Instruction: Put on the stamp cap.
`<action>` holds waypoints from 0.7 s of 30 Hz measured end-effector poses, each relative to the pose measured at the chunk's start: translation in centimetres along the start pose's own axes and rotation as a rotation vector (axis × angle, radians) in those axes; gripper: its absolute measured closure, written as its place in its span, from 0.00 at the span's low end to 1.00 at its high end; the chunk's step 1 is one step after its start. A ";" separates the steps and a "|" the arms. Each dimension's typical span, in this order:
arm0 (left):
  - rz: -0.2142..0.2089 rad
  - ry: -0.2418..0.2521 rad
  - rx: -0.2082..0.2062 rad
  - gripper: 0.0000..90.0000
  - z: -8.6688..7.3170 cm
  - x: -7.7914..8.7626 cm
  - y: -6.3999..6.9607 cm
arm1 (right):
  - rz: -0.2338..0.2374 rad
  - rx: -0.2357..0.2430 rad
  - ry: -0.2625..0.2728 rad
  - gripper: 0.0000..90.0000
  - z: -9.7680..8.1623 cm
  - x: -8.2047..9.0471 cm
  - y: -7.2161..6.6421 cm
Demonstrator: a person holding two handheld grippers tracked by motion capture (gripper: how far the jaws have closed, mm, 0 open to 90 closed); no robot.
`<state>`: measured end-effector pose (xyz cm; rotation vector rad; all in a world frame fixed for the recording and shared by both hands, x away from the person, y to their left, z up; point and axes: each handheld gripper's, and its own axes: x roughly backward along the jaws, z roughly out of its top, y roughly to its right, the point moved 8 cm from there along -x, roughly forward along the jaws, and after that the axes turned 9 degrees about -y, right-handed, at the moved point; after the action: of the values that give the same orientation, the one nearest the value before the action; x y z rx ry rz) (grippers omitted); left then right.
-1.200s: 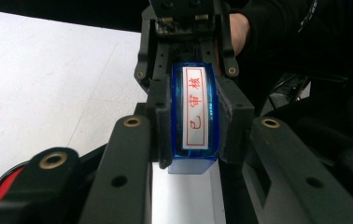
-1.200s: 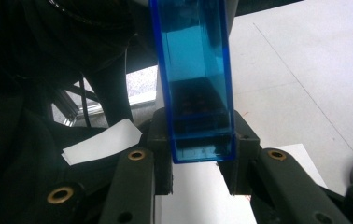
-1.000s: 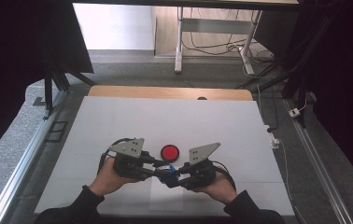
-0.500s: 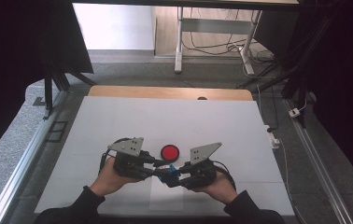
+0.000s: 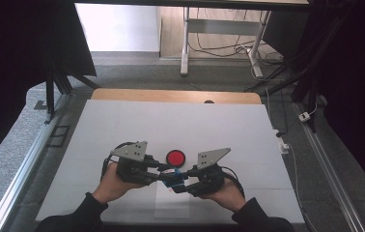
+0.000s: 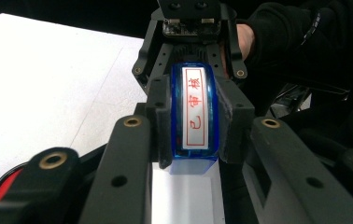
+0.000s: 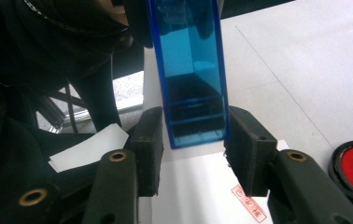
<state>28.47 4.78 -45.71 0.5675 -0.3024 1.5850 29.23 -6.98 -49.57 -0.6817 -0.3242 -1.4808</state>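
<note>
The blue stamp [image 6: 194, 119] hangs just above the white paper [image 7: 198, 186] on the surface, clamped by the left hand-held gripper [image 6: 194, 126] so its face stays level, while the right hand-held gripper [image 7: 194, 140], jaws just opening, flanks it without pressing, near the red ink pad [image 5: 175, 157].

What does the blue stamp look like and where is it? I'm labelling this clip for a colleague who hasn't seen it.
On the white table, near its front edge, two hand-held grippers meet above a sheet of paper. Between them sits the blue stamp, clamped by the left hand-held gripper. It is a clear blue plastic block with red characters on a white face, unlike the round red ink pad just beyond it.
</note>
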 end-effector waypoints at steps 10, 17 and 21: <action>0.029 -0.008 0.011 0.78 0.0 0.4 -0.1 | -0.065 -0.026 -0.018 0.55 -0.2 0.1 0.1; 0.053 -0.011 0.025 0.78 -0.1 0.9 -0.4 | -0.110 -0.031 -0.030 0.48 -0.3 0.3 0.2; 0.066 -0.016 0.030 0.78 -0.2 1.1 -0.5 | -0.133 -0.035 -0.030 0.43 -0.4 0.5 0.3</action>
<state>28.96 5.85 -45.36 0.5991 -0.3125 1.6513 29.46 -7.63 -49.65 -0.7219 -0.3729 -1.6071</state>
